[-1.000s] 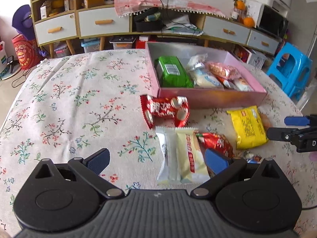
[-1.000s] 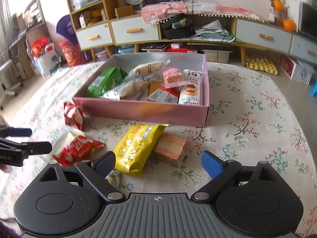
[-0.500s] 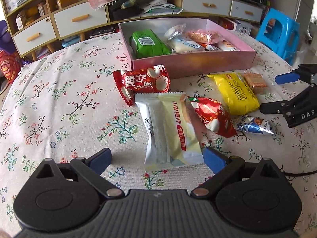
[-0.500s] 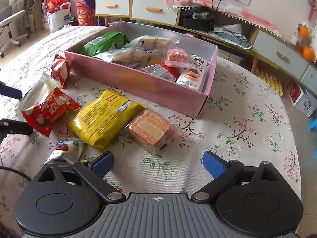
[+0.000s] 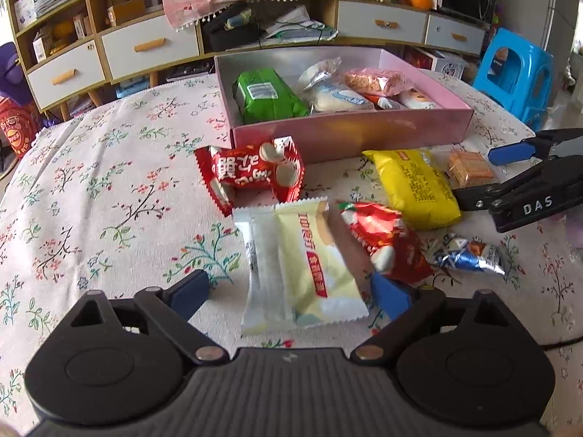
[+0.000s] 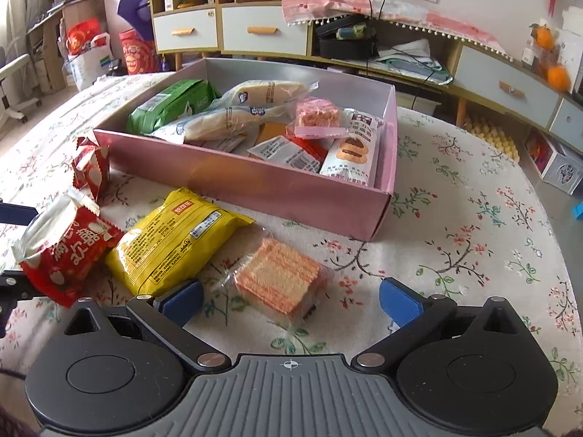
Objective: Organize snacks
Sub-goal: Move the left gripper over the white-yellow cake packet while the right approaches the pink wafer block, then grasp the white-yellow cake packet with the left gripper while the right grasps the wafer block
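Note:
A pink box point(image 5: 349, 138) point(image 6: 255, 189) on the floral tablecloth holds several snacks. In front of it lie loose snacks. My left gripper point(image 5: 291, 291) is open, its fingers on either side of a cream-and-white packet point(image 5: 306, 262). A red packet point(image 5: 251, 173) lies beyond it and another red packet point(image 5: 386, 244) to its right. My right gripper point(image 6: 291, 298) is open around a clear-wrapped wafer block point(image 6: 280, 280) point(image 5: 468, 169). A yellow packet point(image 6: 175, 240) point(image 5: 415, 185) lies to its left.
A small blue foil snack point(image 5: 470, 258) lies at the right of the pile. The right gripper point(image 5: 524, 182) shows in the left wrist view. A sideboard with drawers point(image 5: 145, 47) stands behind the table. A blue stool point(image 5: 513, 73) stands at the far right.
Both grippers have moved forward and down. The cream packet now sits between the left fingers and the wafer block between the right fingers. Both stay open.

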